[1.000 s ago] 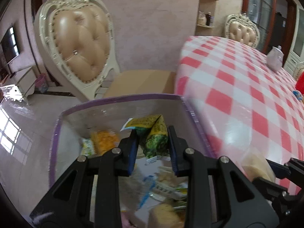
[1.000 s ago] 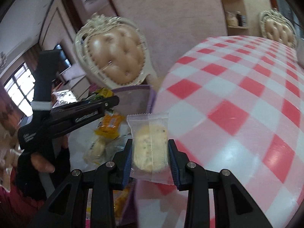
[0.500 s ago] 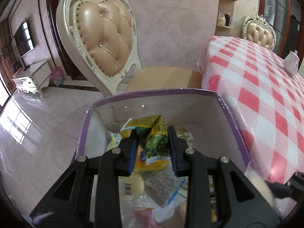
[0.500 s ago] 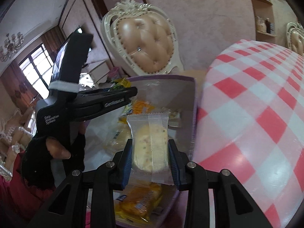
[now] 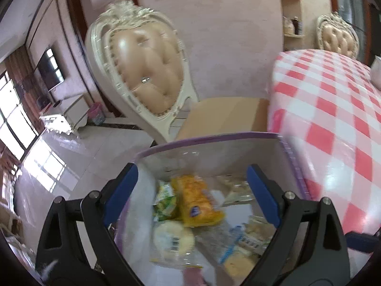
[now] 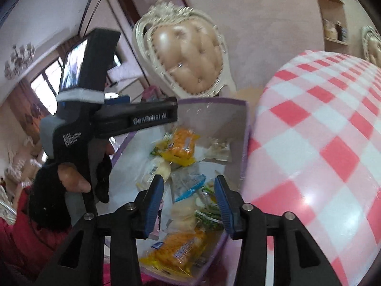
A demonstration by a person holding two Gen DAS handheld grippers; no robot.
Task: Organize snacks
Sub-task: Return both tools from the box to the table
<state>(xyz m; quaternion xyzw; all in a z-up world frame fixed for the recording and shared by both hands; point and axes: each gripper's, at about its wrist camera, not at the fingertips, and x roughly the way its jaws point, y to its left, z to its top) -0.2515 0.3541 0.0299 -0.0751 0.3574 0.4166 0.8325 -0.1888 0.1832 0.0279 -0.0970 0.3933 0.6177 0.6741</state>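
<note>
- Both packets have left the claws since half a second ago: the green-and-yellow packet (image 5: 165, 202) that sat between the left pads now lies in the box (image 5: 214, 140), and the pale round cake in clear wrap (image 6: 182, 211) that the right claw held now lies among the other snacks.
- Left gripper (image 5: 191, 190) hangs over the box with its blue pads spread wide and nothing between them.
- Right gripper (image 6: 189, 203) is also parted, less widely, with nothing gripped; its pads frame the snack pile below.
- From the right wrist view, the left gripper's black body crosses above the near-left side of the box, held by a hand in a dark fingerless glove (image 6: 71, 183).
- Box has translucent walls and a purple rim, and stands just beside the edge of the table with the red-and-white checked cloth (image 6: 333, 143).
- Inside lie an orange packet (image 5: 198, 200) next to the green one, a round pale cake with a barcode (image 5: 172, 239), a clear bag with blue print (image 6: 188, 183), and a second orange packet (image 6: 178, 250) at the near end.
- Behind the box stands a cream carved chair with a tan tufted back (image 5: 145, 71).
</note>
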